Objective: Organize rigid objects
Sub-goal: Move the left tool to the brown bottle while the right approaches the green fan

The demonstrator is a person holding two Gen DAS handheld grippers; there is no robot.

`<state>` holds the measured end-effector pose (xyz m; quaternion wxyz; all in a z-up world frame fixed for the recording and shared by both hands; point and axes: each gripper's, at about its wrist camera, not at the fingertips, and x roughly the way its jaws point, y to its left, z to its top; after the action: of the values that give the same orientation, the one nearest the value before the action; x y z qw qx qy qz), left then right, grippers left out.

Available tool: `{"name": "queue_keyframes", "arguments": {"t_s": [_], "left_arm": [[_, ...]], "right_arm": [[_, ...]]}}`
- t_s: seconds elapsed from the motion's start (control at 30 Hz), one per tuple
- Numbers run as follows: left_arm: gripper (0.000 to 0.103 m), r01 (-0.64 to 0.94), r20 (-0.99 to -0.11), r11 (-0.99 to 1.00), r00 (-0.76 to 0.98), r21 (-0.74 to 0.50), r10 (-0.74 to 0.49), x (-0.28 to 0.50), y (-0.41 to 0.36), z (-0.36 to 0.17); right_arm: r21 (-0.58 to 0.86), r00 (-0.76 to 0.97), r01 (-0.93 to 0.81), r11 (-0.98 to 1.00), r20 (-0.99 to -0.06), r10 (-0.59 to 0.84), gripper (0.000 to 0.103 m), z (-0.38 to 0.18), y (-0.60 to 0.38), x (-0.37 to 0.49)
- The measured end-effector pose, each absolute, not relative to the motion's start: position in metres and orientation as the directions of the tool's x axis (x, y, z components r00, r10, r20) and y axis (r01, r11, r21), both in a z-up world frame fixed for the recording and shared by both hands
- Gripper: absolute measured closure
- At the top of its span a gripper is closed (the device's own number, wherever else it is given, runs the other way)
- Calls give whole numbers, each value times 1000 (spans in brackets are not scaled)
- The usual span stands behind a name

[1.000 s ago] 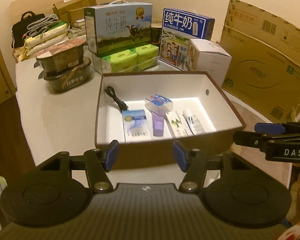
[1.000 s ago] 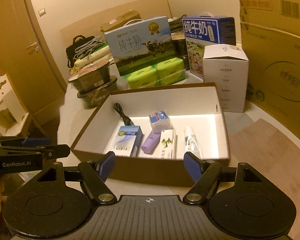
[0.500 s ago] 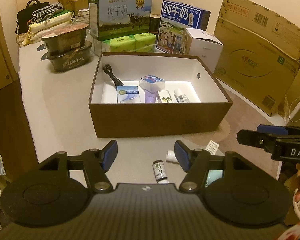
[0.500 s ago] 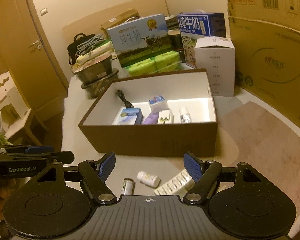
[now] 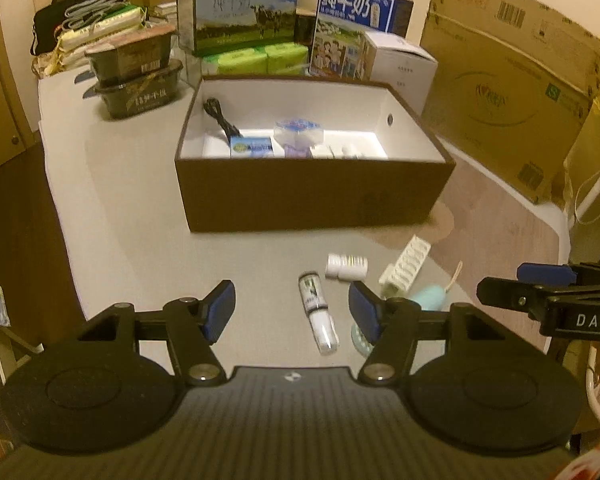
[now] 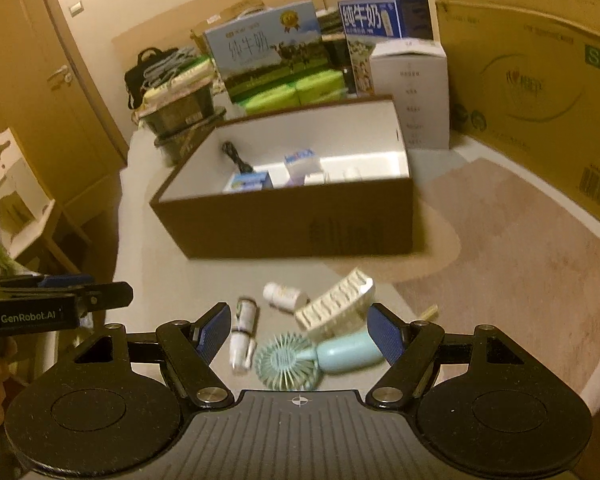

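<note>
A brown open box (image 5: 312, 196) (image 6: 284, 224) with a white inside holds a black cable (image 5: 220, 118), a blue-and-white carton (image 5: 252, 147) and other small packs. On the grey table in front of it lie a slim tube (image 5: 318, 316) (image 6: 244, 336), a small white bottle (image 5: 346, 266) (image 6: 284, 295), a white blister strip (image 5: 406, 266) (image 6: 334, 310) and a pale blue handheld fan (image 6: 312, 358) (image 5: 430, 294). My left gripper (image 5: 292, 312) hangs open above the tube. My right gripper (image 6: 298, 334) is open over the fan, holding nothing.
Behind the box stand milk cartons (image 5: 244, 12) (image 5: 360, 28), a white carton (image 5: 400, 66), green packs (image 5: 260, 58) and stacked dark food tubs (image 5: 136, 72). A big cardboard box (image 5: 508, 80) leans at the right. The table's left edge (image 5: 64, 216) drops to dark floor. A door (image 6: 28, 92) stands left.
Both grippers have pulled back from the brown box and sunk a little. The small items on the table in front of the box have come into view between the fingers.
</note>
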<state>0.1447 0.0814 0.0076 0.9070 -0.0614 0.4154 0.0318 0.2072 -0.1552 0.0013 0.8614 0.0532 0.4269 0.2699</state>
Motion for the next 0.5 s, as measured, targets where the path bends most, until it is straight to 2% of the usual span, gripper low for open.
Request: {"name": "queue_keyframes", "arguments": {"t_s": [0.5], "left_arm": [[43,-106,-813,991,583,-75,1,134,65,-28]], "right_arm": [[318,438,-396,862,-760,481,28,-32,-162,187]]}}
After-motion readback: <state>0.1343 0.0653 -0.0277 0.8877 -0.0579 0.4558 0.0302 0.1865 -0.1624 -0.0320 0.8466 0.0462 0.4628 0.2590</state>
